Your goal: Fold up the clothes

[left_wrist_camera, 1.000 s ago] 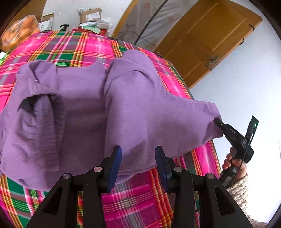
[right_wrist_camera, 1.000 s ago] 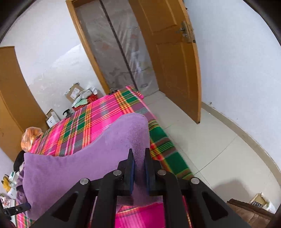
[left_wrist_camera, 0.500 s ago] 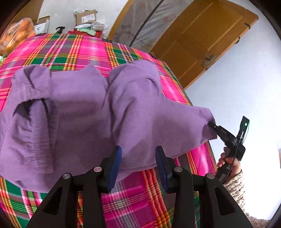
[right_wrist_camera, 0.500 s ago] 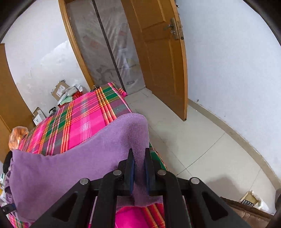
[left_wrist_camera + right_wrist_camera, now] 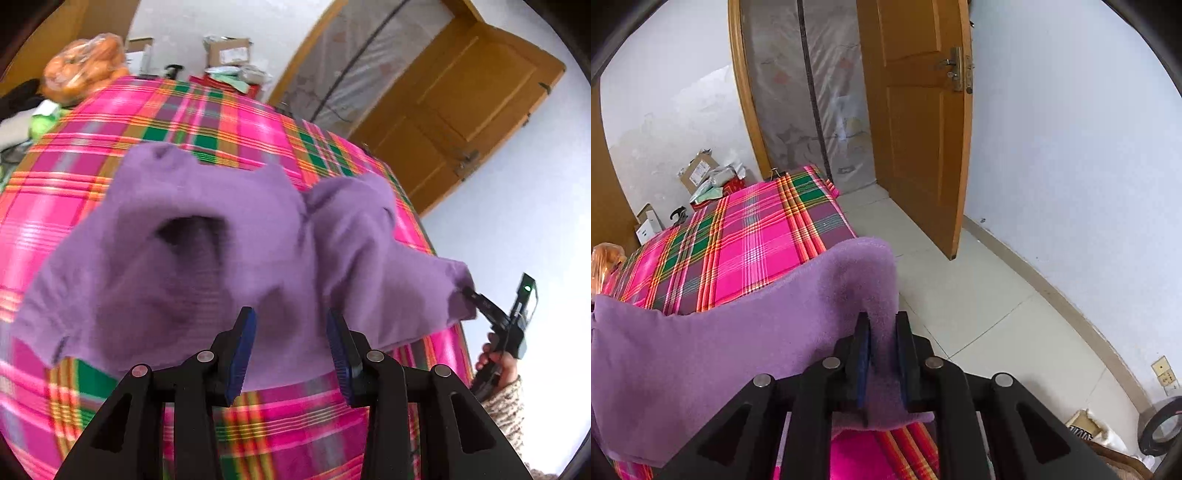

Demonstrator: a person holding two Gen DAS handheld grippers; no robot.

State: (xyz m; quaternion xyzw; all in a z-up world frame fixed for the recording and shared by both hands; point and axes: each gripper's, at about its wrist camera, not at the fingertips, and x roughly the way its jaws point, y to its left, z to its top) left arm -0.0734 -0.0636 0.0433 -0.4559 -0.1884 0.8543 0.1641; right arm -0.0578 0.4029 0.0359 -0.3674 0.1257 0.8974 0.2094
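Two grippers, one purple garment (image 5: pixel 229 258): your right one grips it, your left one is released.

Your right gripper (image 5: pixel 882 354) has its jaws clenched on a corner of the purple garment, and that corner is lifted off the pink plaid cloth (image 5: pixel 746 243) covering the surface beneath; in the left wrist view you can see the same corner stretched out past the cloth's right edge, with your hand (image 5: pixel 496 363) and a knitted sleeve (image 5: pixel 506 406) behind the tool. Your left gripper (image 5: pixel 290 347) hovers over the garment's near edge with its jaws spread apart and nothing between them. The rest of the garment lies rumpled on the plaid cloth, one dark opening facing up. A bag of orange fruit (image 5: pixel 83 66) and cardboard boxes (image 5: pixel 227 51) sit beyond the far edge, near a wooden door (image 5: pixel 461 107).
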